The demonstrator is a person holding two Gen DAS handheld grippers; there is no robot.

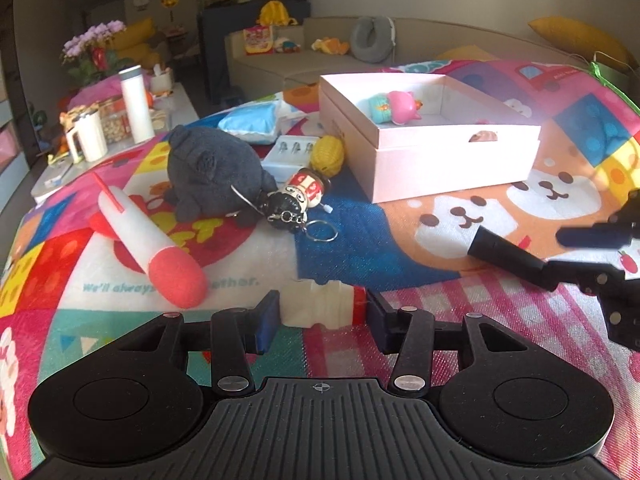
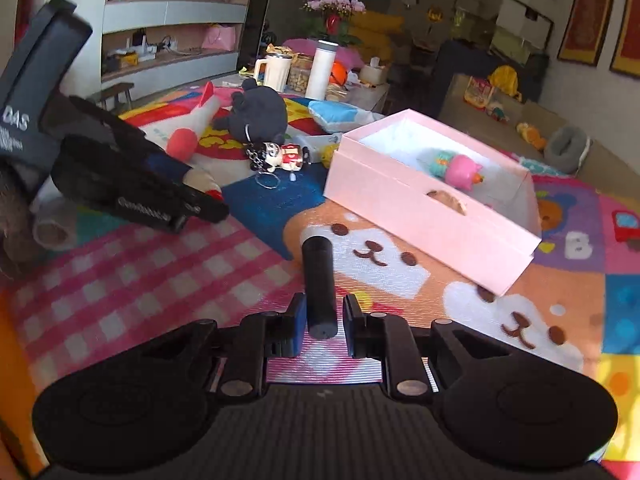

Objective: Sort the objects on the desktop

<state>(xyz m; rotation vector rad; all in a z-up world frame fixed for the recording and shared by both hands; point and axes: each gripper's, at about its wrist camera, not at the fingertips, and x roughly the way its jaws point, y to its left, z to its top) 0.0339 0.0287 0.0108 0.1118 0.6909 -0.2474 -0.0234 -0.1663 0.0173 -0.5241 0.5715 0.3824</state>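
Observation:
A small white bottle with a red cap (image 1: 320,306) lies sideways on the colourful mat, and my left gripper (image 1: 322,314) is shut on it, one pad at each end. From the right wrist view, the left gripper (image 2: 200,190) sits at the left with the bottle (image 2: 202,182) in its fingers. My right gripper (image 2: 322,314) is shut on a black cylinder (image 2: 318,280) that points away from the camera; in the left wrist view the cylinder (image 1: 506,254) juts out of the right gripper (image 1: 558,258) at the right edge. An open pink box (image 1: 452,168) (image 2: 420,216) holds a pink and teal toy (image 1: 394,108) (image 2: 456,168).
A dark grey plush (image 1: 212,172), a white and red rocket plush (image 1: 148,240), a keychain figure (image 1: 300,196), a yellow ball (image 1: 328,154), a white case (image 1: 288,152) and a blue pouch (image 1: 250,122) lie left of the box. Beyond the mat, a white flask (image 1: 136,104) stands on a low table.

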